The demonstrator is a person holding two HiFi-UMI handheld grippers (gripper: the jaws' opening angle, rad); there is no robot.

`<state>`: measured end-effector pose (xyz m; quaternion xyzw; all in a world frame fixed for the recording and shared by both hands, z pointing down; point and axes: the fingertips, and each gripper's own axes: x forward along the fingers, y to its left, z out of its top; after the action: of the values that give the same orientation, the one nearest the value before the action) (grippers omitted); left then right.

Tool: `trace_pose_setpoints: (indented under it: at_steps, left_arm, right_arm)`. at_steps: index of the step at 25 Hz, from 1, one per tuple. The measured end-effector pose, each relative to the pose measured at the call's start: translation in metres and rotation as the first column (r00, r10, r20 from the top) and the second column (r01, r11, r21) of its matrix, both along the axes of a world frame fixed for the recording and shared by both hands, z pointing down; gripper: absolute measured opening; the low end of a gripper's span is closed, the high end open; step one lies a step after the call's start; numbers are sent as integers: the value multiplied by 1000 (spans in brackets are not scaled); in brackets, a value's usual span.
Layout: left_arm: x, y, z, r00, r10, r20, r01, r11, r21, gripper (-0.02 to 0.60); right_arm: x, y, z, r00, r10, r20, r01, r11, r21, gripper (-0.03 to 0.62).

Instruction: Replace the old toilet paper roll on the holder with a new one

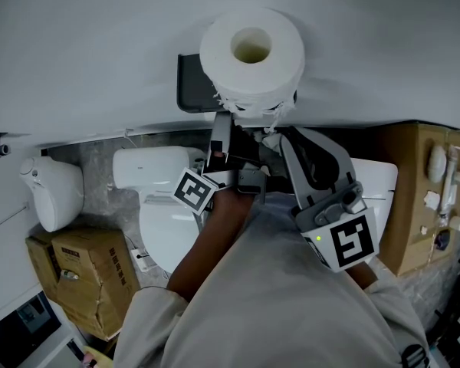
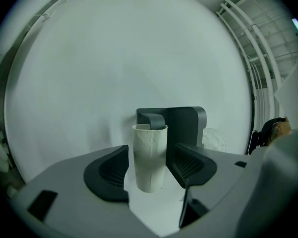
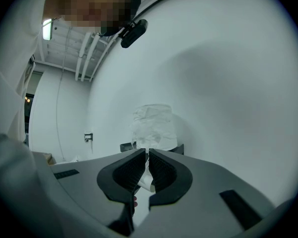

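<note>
Empty tube [image 2: 149,157] on the holder [image 2: 186,120] — left gripper's [image 2: 148,146] jaws spread around it.

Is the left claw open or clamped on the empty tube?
Open: the left claw straddles the cardboard tube, with a gap showing at the left pad.

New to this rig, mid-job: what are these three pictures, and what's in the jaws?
A person holds a two-jaw gripper in each hand. One camera looks down from their head; one rides on each gripper. The left gripper stands open around an empty pale cardboard tube on the dark grey wall holder. The right gripper is shut on the lower edge of a full white toilet paper roll. Below stand a white toilet and a brown cardboard box.
</note>
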<state>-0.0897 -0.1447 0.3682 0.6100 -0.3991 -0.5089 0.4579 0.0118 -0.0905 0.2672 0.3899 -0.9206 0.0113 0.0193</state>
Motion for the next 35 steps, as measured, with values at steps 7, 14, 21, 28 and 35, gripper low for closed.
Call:
trace_pose_setpoints:
  at_steps: [7, 14, 21, 28, 35]
  left_arm:
    - [1, -1, -4, 999, 8, 33, -9, 1000, 28, 213]
    - [1, -1, -2, 1000, 9, 28, -10, 1000, 29, 209]
    - [8, -1, -7, 998, 35, 51, -38, 998, 47, 207]
    - [13, -3, -5, 997, 64, 43, -66, 997, 44, 206]
    - [34, -5, -8, 993, 102, 61, -106, 992, 61, 206]
  right_arm:
    - [-1, 3, 0, 1000, 1, 5, -1, 1000, 0, 18]
    - [4, 6, -2, 1000, 8, 24, -8, 1000, 7, 18]
    - [7, 7, 0, 999, 26, 27, -26, 1000, -3, 18]
    - [10, 7, 0, 998, 47, 30, -47, 999, -5, 18]
    - [24, 9, 2, 997, 63, 33, -62, 998, -12, 18]
